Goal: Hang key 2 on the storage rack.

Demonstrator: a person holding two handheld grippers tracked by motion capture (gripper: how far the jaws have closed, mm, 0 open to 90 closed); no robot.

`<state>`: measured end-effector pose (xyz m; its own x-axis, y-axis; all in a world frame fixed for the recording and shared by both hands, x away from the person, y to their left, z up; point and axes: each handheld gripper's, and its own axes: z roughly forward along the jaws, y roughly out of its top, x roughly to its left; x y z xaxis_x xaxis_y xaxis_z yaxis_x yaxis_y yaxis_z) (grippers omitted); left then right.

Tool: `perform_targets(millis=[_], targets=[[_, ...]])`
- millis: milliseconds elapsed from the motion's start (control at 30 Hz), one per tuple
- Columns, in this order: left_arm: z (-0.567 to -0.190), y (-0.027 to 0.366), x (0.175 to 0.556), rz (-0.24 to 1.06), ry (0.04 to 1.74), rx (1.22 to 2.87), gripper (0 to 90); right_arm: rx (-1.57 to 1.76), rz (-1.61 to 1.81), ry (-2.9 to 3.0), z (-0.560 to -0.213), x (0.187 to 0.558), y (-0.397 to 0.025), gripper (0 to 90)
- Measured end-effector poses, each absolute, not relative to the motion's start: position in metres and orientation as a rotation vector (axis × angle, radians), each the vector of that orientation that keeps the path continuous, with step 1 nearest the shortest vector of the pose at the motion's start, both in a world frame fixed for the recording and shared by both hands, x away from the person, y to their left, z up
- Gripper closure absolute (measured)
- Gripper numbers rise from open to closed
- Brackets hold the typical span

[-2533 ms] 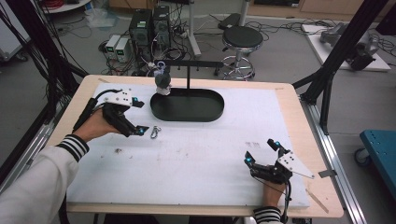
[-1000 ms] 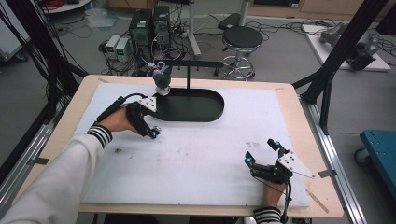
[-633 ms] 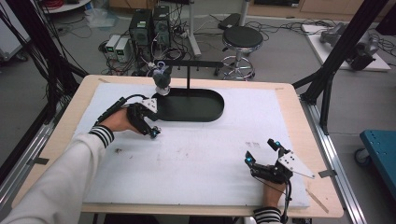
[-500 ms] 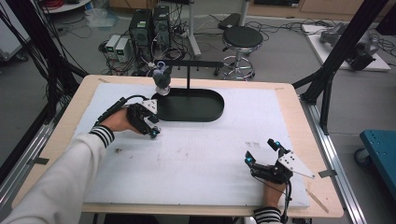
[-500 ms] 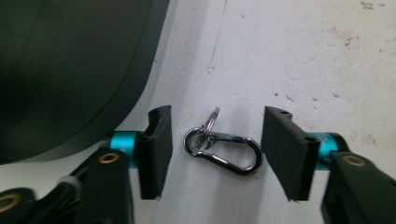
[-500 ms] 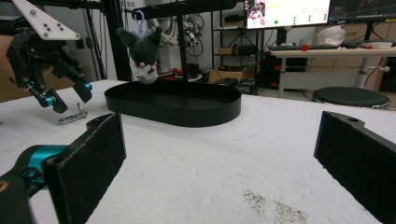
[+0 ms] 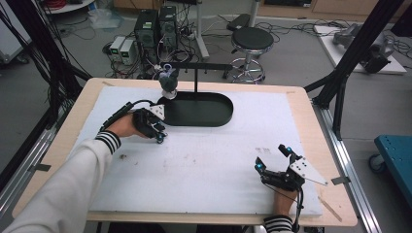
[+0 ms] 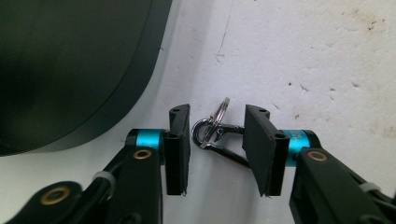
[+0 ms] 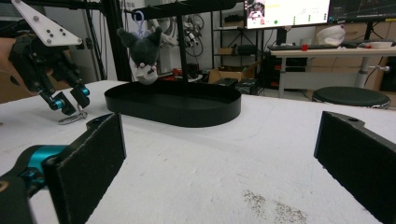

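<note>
A silver key clip with a split ring (image 8: 215, 130) lies on the white mat beside the black oval tray (image 8: 70, 70). My left gripper (image 8: 217, 142) is down over the clip, open, one pad on each side, and neither pad presses on it. The same left gripper (image 7: 158, 134) sits at the tray's left end, and the right gripper view has it (image 9: 70, 100) just above the clip (image 9: 72, 119). My right gripper (image 7: 273, 158) rests open at the mat's near right with nothing between its jaws (image 9: 219, 154). A grey plush toy (image 7: 168, 82) hangs from the stand's bar.
The tray (image 7: 199, 110) carries a black T-shaped stand (image 7: 196, 80) at the back of the mat (image 7: 204, 160). The wooden table's edge (image 7: 320, 126) rings the mat. A stool (image 7: 248, 39) and computer boxes (image 7: 155, 24) stand on the floor beyond.
My left gripper moved right across the mat and came down over the key clip, which now lies between its open jaws. The right gripper has stayed still.
</note>
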<state>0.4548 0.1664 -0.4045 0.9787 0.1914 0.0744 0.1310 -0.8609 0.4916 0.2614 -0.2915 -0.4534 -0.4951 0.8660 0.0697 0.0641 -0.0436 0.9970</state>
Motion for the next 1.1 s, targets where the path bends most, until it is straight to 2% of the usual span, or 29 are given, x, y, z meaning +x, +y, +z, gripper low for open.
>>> perform_targets(millis=[233, 467, 1100], targets=[[-0.4045, 0.1664, 0.4558, 0.178, 0.215, 2.634, 74.4, 1.002, 1.608, 1.596, -0.4534, 0.2614, -0.2916, 1.3], [-0.4062, 0.1652, 0.4554, 0.189, 0.223, 2.628, 80.2, 1.006, 1.614, 1.595, -0.4534, 0.2613, -0.2916, 1.3], [-0.405, 0.1649, 0.4556, 0.185, 0.234, 2.617, 87.3, 1.006, 1.614, 1.595, -0.4534, 0.2613, -0.2916, 1.3]])
